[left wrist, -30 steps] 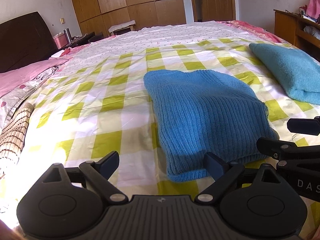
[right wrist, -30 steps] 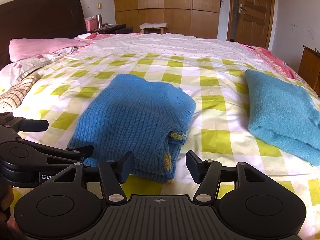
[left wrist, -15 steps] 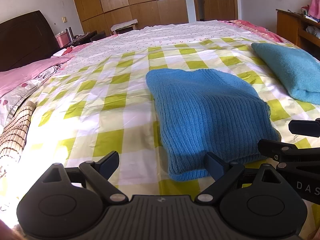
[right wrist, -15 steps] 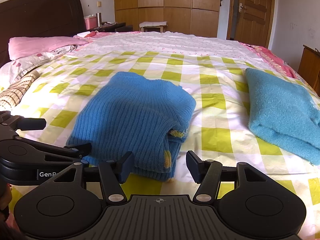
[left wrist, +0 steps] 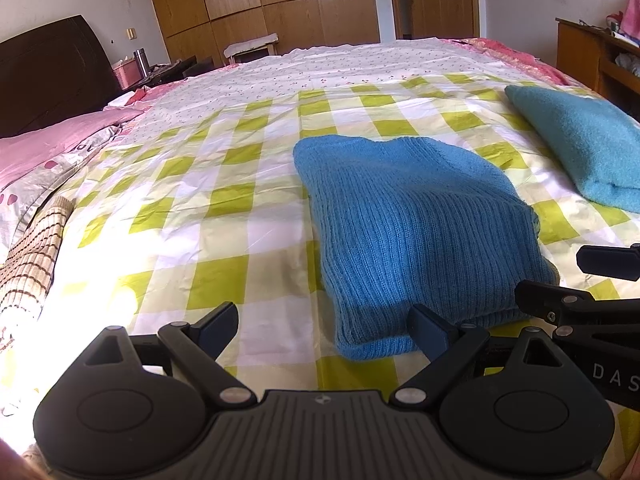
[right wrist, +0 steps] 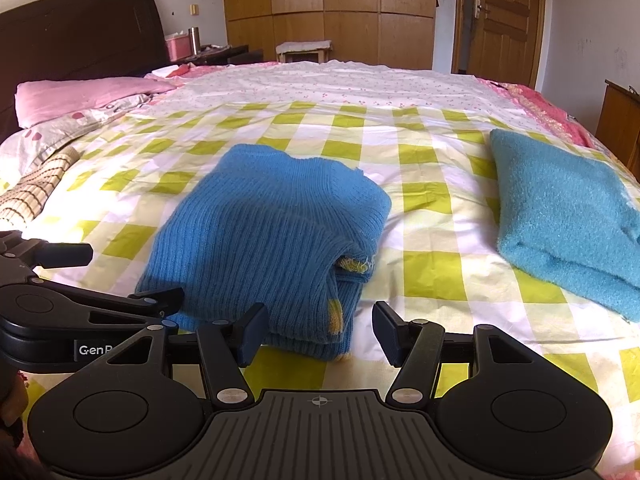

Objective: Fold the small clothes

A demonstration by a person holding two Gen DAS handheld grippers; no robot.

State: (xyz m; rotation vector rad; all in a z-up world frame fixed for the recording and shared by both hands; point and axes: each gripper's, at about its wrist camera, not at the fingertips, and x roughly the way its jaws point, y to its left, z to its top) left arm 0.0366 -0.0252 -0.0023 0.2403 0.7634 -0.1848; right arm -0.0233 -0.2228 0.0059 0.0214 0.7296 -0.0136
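Observation:
A blue ribbed knit sweater point(left wrist: 416, 224) point(right wrist: 272, 240) lies folded into a thick rectangle on the green-and-white checked bed cover point(left wrist: 224, 216) point(right wrist: 424, 264), with a yellow trim peeking out of its right edge. My left gripper point(left wrist: 324, 326) hovers open just in front of its near left corner, nothing between the fingers. My right gripper point(right wrist: 318, 332) is open in front of the sweater's near right corner, apart from the cloth. Each gripper shows at the edge of the other's view.
A folded teal fuzzy garment point(left wrist: 580, 148) point(right wrist: 568, 216) lies to the right on the bed. Pink pillows point(right wrist: 80, 96) and a woven mat point(left wrist: 28, 256) sit on the left. A dark headboard point(right wrist: 80, 24), wardrobe point(right wrist: 328, 8) and door stand beyond.

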